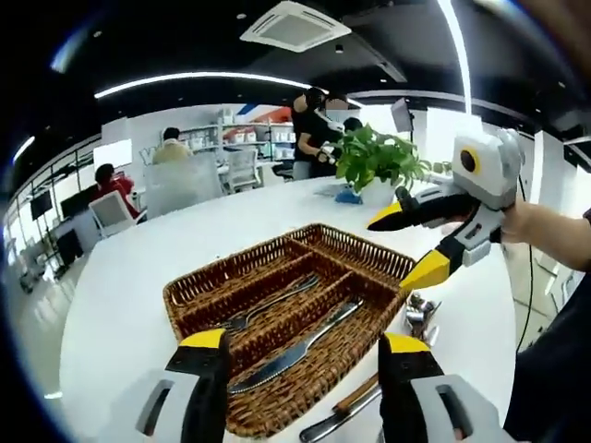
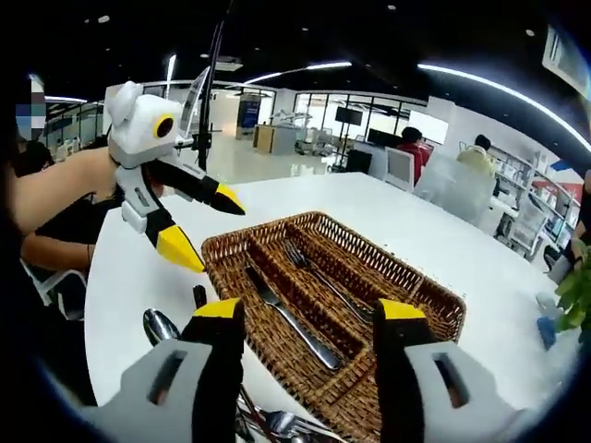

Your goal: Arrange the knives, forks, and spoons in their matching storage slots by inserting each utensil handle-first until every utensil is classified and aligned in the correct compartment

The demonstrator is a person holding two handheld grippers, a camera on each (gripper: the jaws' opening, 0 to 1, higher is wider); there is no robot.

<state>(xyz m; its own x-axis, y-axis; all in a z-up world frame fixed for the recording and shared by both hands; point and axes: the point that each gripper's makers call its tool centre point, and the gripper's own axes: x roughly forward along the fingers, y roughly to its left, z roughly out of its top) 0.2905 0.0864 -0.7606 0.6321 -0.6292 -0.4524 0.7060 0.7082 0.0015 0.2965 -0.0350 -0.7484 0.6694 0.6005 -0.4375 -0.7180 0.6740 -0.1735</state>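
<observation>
In the right gripper view, the left tongs [image 2: 208, 231] are hovering open at ten o'clock. The wicker cutlery tray [image 2: 434, 300] is sitting centrally on the white worktop [image 2: 443, 240], holding a knife [image 2: 291, 318] and fork [image 2: 319, 272]. Loose spoons [image 2: 162, 325] are lying at seven o'clock. The right tongs [image 2: 309, 318] are gaping empty.

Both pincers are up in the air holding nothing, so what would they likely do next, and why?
Probably lower the right gripper, jaws open, onto the loose spoon lying on the table beside the wicker tray. The tray holds just a knife and a fork, while cutlery waits outside.
</observation>
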